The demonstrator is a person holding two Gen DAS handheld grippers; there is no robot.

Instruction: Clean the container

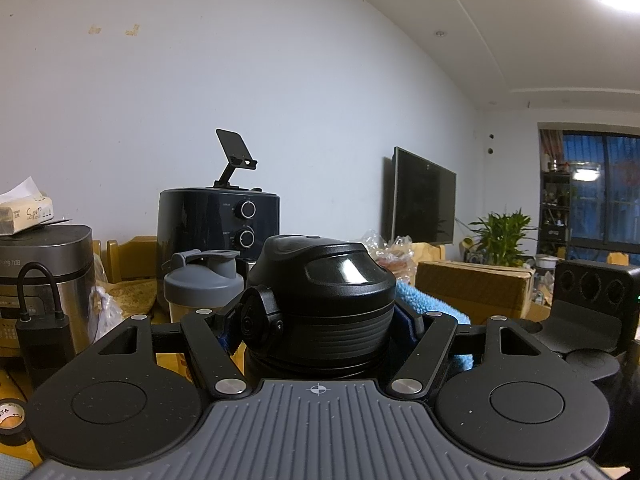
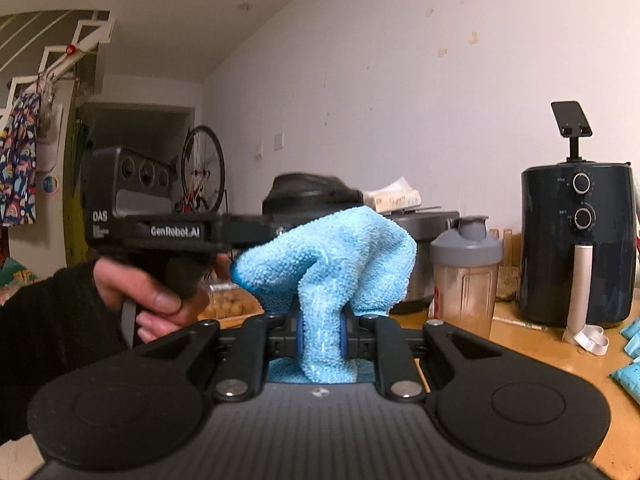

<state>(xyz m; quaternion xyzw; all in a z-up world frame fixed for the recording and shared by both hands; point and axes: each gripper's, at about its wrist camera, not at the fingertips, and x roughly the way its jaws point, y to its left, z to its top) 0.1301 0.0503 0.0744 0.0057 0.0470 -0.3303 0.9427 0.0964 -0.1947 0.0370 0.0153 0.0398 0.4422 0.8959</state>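
A black bottle with a domed flip lid [image 1: 320, 296] fills the middle of the left wrist view. My left gripper [image 1: 320, 332] is shut on the bottle just below the lid and holds it upright. A light blue microfibre cloth [image 2: 332, 264] bulges up between the fingers of my right gripper [image 2: 322, 332], which is shut on it. The cloth presses against the right side of the bottle [image 1: 424, 300]. In the right wrist view the bottle's lid [image 2: 308, 192] shows behind the cloth, with the left gripper's body [image 2: 160, 216] and the hand holding it at left.
On the wooden table [image 2: 520, 332] stand a grey-lidded shaker bottle [image 2: 466, 272], a dark air fryer [image 2: 576, 240] with a phone stand on top, and a rice cooker [image 1: 44, 280] with a tissue box. A power bank [image 1: 44, 340] and a cardboard box [image 1: 472, 284] are nearby.
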